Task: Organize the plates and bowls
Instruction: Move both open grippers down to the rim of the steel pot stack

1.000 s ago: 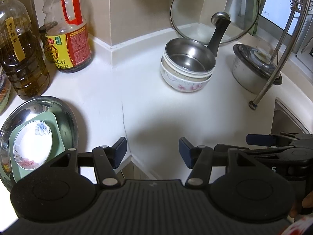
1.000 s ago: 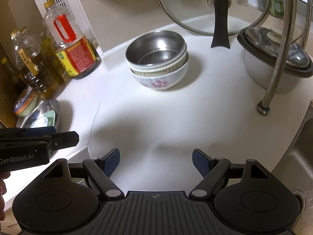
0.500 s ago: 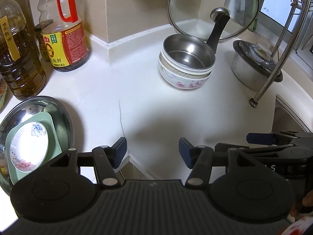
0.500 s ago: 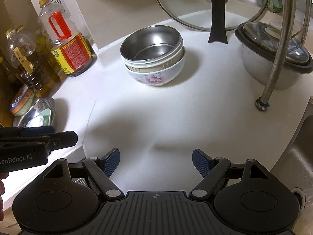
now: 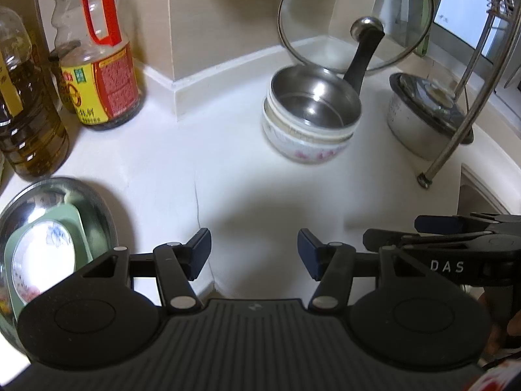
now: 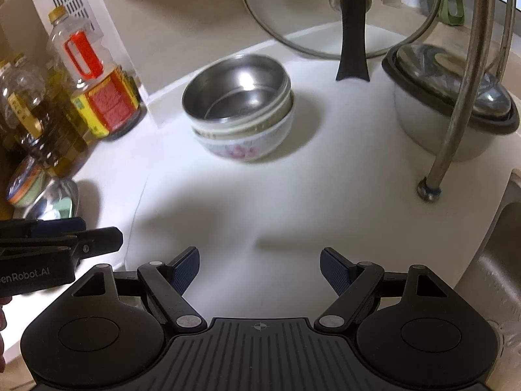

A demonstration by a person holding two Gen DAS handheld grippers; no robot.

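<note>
A steel bowl (image 5: 314, 102) sits nested on top of a stack that ends in a white flowered bowl (image 5: 304, 150) on the white counter; the stack also shows in the right wrist view (image 6: 237, 97). At the left, a steel plate (image 5: 94, 202) holds a green plate (image 5: 76, 224) with a small flowered dish (image 5: 42, 254) on it. My left gripper (image 5: 254, 252) is open and empty, low over the counter, well short of the stack. My right gripper (image 6: 259, 267) is open and empty beside it.
Oil bottles (image 5: 97, 65) stand at the back left. A glass lid (image 5: 358, 19) leans on the wall behind the bowls. A lidded pot (image 5: 426, 114) and a rack leg (image 5: 456, 137) stand at the right, next to the sink (image 6: 501, 244).
Both grippers have moved forward a little toward the bowl stack, which now looks larger. Both stay open.
</note>
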